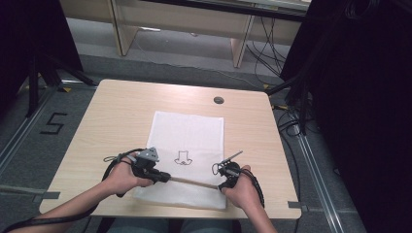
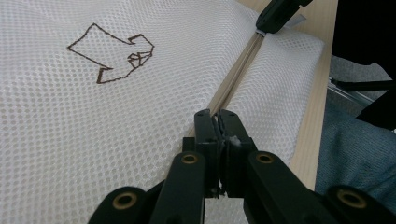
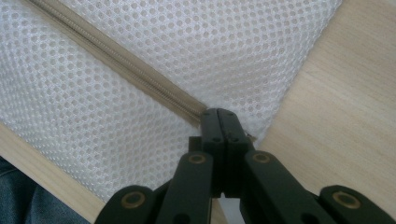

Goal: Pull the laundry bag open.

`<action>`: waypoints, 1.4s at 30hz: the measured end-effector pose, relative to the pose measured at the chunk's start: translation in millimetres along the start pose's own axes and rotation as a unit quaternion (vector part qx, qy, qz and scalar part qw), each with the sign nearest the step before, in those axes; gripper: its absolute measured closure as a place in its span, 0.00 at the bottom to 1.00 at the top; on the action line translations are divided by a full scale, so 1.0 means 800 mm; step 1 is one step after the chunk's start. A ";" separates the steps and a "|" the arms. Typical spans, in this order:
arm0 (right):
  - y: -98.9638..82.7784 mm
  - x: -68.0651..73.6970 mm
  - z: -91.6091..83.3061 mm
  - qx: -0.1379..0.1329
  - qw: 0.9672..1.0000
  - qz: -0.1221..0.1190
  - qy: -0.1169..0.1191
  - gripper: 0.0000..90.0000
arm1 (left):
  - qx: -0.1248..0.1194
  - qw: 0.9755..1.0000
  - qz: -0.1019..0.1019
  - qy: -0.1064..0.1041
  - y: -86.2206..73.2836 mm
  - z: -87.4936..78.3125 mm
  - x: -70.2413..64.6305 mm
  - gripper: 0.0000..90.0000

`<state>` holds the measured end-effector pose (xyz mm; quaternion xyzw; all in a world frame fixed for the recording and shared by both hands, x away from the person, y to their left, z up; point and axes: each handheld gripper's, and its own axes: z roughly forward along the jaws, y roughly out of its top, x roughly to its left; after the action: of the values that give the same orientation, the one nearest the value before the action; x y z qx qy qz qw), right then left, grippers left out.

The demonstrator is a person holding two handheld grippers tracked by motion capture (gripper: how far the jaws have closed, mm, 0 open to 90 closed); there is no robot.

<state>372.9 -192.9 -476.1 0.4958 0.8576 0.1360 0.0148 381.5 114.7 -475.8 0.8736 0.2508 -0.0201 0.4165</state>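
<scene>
A white mesh bag point(image 1: 189, 131) lies flat in the middle of the wooden table point(image 1: 116, 111), with a small brown outline drawing point(image 1: 183, 158) on it. A beige zipper point(image 1: 194, 182) runs across the bag near its front edge. My left gripper point(image 1: 166, 178) is shut on the zipper's left part point(image 2: 233, 79), with a small grey piece pinched between its jaws. My right gripper point(image 1: 221, 185) is shut on the zipper's right end point(image 3: 154, 84), at the bag's edge. In the left gripper view my left gripper point(image 2: 220, 116) looks along the zipper to the right gripper point(image 2: 279, 14). My right gripper point(image 3: 218, 114) grips where mesh meets bare wood.
A round cable hole point(image 1: 218, 100) sits in the table's far right part. The front edge runs close behind both hands. Black curtains point(image 1: 359, 97) and floor cables point(image 1: 291, 121) stand to the right. Wooden shelving point(image 1: 194, 24) is at the back.
</scene>
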 end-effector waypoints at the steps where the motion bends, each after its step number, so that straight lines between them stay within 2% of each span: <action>1: 0.000 0.000 0.000 0.000 1.000 0.001 0.001 1.00 | -0.001 1.000 -0.006 -0.002 0.000 0.000 0.000 0.97; 5: 0.000 0.000 0.000 0.002 1.000 0.000 -0.003 1.00 | -0.003 1.000 -0.006 -0.003 0.000 -0.001 -0.003 0.97; 7: -0.001 0.003 0.001 0.000 1.000 0.014 0.002 1.00 | -0.002 1.000 0.001 0.000 0.000 -0.002 -0.002 0.97; 8: 0.000 0.003 0.001 0.000 1.000 0.014 0.004 1.00 | -0.007 1.000 -0.012 0.000 -0.001 -0.002 -0.003 0.97; 9: 0.000 0.002 0.001 0.001 1.000 0.011 0.002 1.00 | -0.004 1.000 -0.006 0.001 -0.001 -0.004 0.000 0.97; 10: 0.000 0.000 0.000 0.003 1.000 0.003 -0.004 1.00 | -0.003 1.000 -0.007 0.004 -0.002 -0.004 0.001 0.97; 11: 0.000 0.000 0.000 -0.001 1.000 0.002 0.001 1.00 | -0.004 1.000 -0.010 0.002 -0.002 -0.005 0.001 0.97; 15: 0.000 0.000 0.000 0.002 1.000 0.000 -0.002 1.00 | -0.009 1.000 -0.008 0.002 -0.002 -0.005 0.000 0.97; 16: 0.000 0.002 0.001 0.001 1.000 0.012 0.001 1.00 | -0.009 1.000 -0.006 0.002 -0.002 -0.005 0.000 0.97; 17: 0.000 0.003 0.001 0.000 1.000 0.014 0.002 1.00 | -0.008 1.000 -0.006 0.001 -0.002 -0.005 0.000 0.97; 18: 0.000 0.001 0.000 0.003 1.000 0.002 -0.006 1.00 | -0.008 1.000 -0.008 0.002 -0.002 -0.005 -0.001 0.97; 20: 0.000 0.001 0.000 0.002 1.000 0.002 -0.006 1.00 | -0.007 1.000 -0.012 0.002 -0.003 -0.005 -0.001 0.97; 23: 0.000 0.003 0.001 0.000 1.000 0.015 0.004 1.00 | -0.007 1.000 -0.009 0.001 -0.002 -0.005 0.000 0.97; 24: 0.000 0.000 0.000 0.001 1.000 0.002 -0.003 1.00 | -0.007 1.000 -0.008 0.001 -0.002 -0.006 0.000 0.97; 25: 0.000 0.000 0.000 0.000 1.000 0.001 -0.003 1.00 | -0.006 1.000 -0.008 0.001 -0.003 -0.006 0.000 0.97; 27: 0.000 0.001 0.000 0.001 1.000 0.006 -0.004 1.00 | -0.002 1.000 -0.003 0.004 -0.003 -0.006 0.001 0.97; 28: -0.001 0.003 0.001 -0.001 1.000 0.015 0.004 1.00 | 0.001 1.000 -0.001 0.004 -0.003 -0.008 0.003 0.97; 29: 0.000 0.003 0.001 -0.001 1.000 0.015 0.005 1.00 | -0.003 1.000 -0.011 0.004 -0.004 -0.008 0.001 0.97; 30: 0.000 0.000 0.000 0.002 1.000 0.004 -0.005 1.00 | -0.004 1.000 -0.011 0.005 -0.005 -0.010 0.003 0.97; 31: 0.000 0.000 0.000 0.002 1.000 0.004 -0.005 1.00 | -0.005 1.000 -0.014 0.003 -0.006 -0.010 0.003 0.97; 32: 0.000 0.000 0.000 0.002 1.000 0.003 -0.005 1.00 | -0.002 1.000 -0.008 0.005 -0.006 -0.011 0.004 0.97; 33: 0.000 0.003 0.000 0.002 1.000 0.013 0.003 1.00 | -0.005 1.000 -0.012 0.005 -0.007 -0.011 0.003 0.97; 34: 0.000 0.002 0.000 0.001 1.000 0.006 0.004 1.00 | -0.005 1.000 -0.012 0.004 -0.007 -0.011 0.003 0.97; 36: 0.000 0.002 0.000 0.001 1.000 0.007 0.003 1.00 | -0.005 1.000 -0.012 0.005 -0.007 -0.011 0.003 0.97; 37: 0.000 0.001 0.000 0.002 1.000 0.000 -0.004 1.00 | -0.005 1.000 -0.012 0.005 -0.007 -0.011 0.003 0.97; 38: 0.000 0.001 0.000 0.003 1.000 0.004 -0.006 1.00 | -0.005 1.000 -0.012 0.004 -0.007 -0.011 0.003 0.97; 39: 0.000 0.003 0.001 0.000 1.000 0.014 0.000 1.00 | -0.004 1.000 -0.011 0.006 -0.007 -0.011 0.004 0.97; 40: 0.000 0.003 0.001 0.000 1.000 0.014 0.004 1.00 | -0.005 1.000 -0.013 0.004 -0.007 -0.011 0.003 0.97; 41: 0.000 0.000 0.000 0.000 1.000 0.000 -0.001 1.00 | -0.002 1.000 -0.010 0.005 -0.007 -0.012 0.003 0.97; 42: 0.000 0.000 0.000 0.000 1.000 0.002 0.001 1.00 | -0.002 1.000 -0.008 0.003 -0.007 -0.012 0.004 0.97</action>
<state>372.8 -192.6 -476.4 0.4974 0.8566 0.1367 0.0141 379.9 125.9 -474.6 0.8710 0.2588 -0.0208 0.4170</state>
